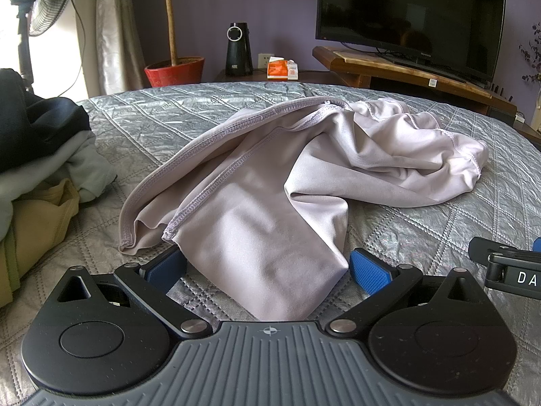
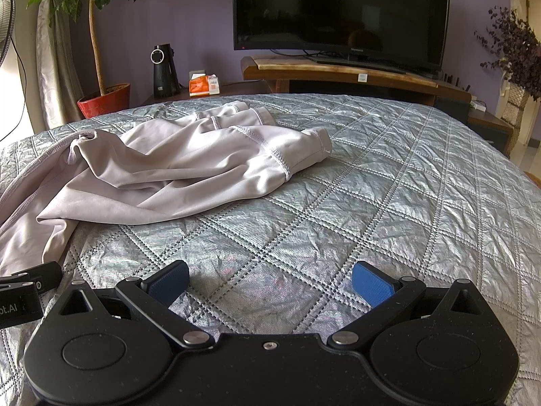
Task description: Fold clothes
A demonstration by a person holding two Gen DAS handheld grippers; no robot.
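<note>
The pale lilac garment (image 1: 270, 182) lies crumpled and inside out, seams showing, on the grey quilted bedspread (image 2: 355, 186), so the step in hand looks like taking hold of its near end, and that goes best by pinching a single layer close to the hem and drawing it out flat before any fold. Its near end lies between the spread-apart fingers of the left gripper (image 1: 267, 270), not yet pinched. The right gripper (image 2: 270, 282), released too, sits over bare quilt with the garment far and left of it, and a pile of other clothes (image 1: 37, 169) sits at the left.
</note>
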